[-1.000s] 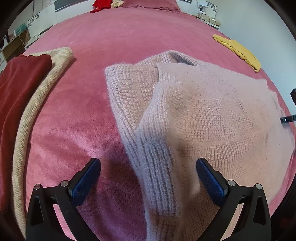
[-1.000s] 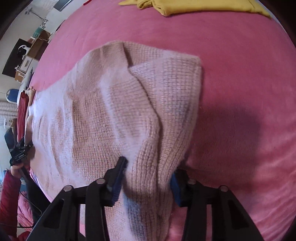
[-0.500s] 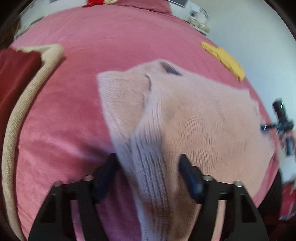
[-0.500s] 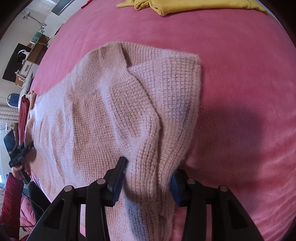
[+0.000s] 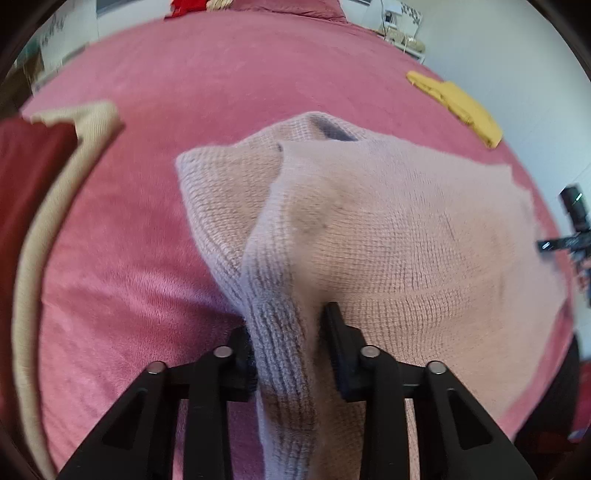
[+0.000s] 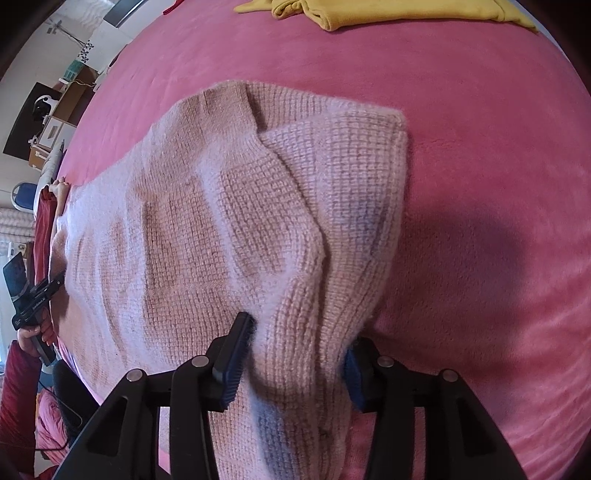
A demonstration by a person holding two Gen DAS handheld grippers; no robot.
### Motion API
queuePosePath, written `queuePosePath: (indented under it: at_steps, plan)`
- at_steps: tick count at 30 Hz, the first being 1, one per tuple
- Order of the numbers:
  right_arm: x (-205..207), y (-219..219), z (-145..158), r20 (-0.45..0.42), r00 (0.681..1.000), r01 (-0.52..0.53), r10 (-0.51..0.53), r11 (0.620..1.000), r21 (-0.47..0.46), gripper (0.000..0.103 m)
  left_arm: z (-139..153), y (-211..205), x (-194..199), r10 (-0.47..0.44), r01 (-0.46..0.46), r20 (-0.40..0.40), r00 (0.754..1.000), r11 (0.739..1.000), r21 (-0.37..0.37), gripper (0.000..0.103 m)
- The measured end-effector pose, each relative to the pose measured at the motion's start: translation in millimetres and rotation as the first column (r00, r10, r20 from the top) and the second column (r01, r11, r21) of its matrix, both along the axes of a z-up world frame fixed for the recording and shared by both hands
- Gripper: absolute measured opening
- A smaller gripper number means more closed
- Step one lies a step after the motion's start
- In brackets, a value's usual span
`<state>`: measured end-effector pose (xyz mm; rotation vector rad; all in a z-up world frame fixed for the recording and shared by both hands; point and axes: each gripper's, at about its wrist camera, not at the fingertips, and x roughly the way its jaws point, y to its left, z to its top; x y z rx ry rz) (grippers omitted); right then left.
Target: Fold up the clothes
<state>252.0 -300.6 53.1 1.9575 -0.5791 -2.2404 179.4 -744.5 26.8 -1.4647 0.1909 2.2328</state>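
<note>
A pale pink knit sweater [image 5: 406, 236] lies spread on a pink bedspread [image 5: 207, 88]. My left gripper [image 5: 286, 336] is shut on a ribbed fold of the sweater near its left side, and the cloth bunches up between the black fingers. In the right wrist view the same sweater [image 6: 207, 236] fills the middle, and my right gripper [image 6: 295, 354] is shut on a thick fold at its right side. The knit rises in a ridge from each grip toward the neckline. The far sleeve ends are hidden under the folds.
A dark red garment with a cream band [image 5: 48, 206] lies at the left. A yellow garment [image 5: 461, 103] rests at the far right of the bed, seen also as yellow cloth [image 6: 388, 11]. A hand holding the other gripper [image 6: 31, 299] shows at the left edge. Furniture stands beyond the bed.
My left gripper went from wide open around the ribbed fold to shut on it. The right gripper kept its hold and barely moved.
</note>
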Motion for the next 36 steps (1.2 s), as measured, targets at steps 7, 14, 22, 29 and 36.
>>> queuePosePath:
  at_steps: [7,14,22,29,36]
  plan:
    - [3.1,-9.7,3.6,-0.023,0.999,-0.020,0.021,0.999,0.048,0.050,0.8,33.6,10.1,-0.010,-0.004,-0.094,0.996,0.989,-0.145,0.018]
    - [12.7,-14.4,6.6,-0.059,0.998,-0.001,0.006,0.996,0.086,0.051,-5.1,67.7,-3.3,0.057,-0.072,-0.094,0.994,0.983,-0.167,0.018]
    - [24.5,-21.2,19.7,-0.099,0.995,0.008,0.003,0.994,0.108,0.020,-2.3,76.9,0.3,0.048,-0.070,-0.144,0.988,0.985,-0.156,0.015]
    - [42.3,-19.9,44.8,-0.157,0.988,0.031,-0.009,0.990,0.138,0.019,24.9,72.2,15.2,0.060,-0.087,-0.191,0.980,0.987,-0.135,0.015]
    - [52.2,-45.6,95.6,-0.256,0.963,-0.017,0.081,0.970,0.243,0.019,60.0,78.3,37.5,0.047,-0.086,-0.274,0.960,0.987,-0.132,0.015]
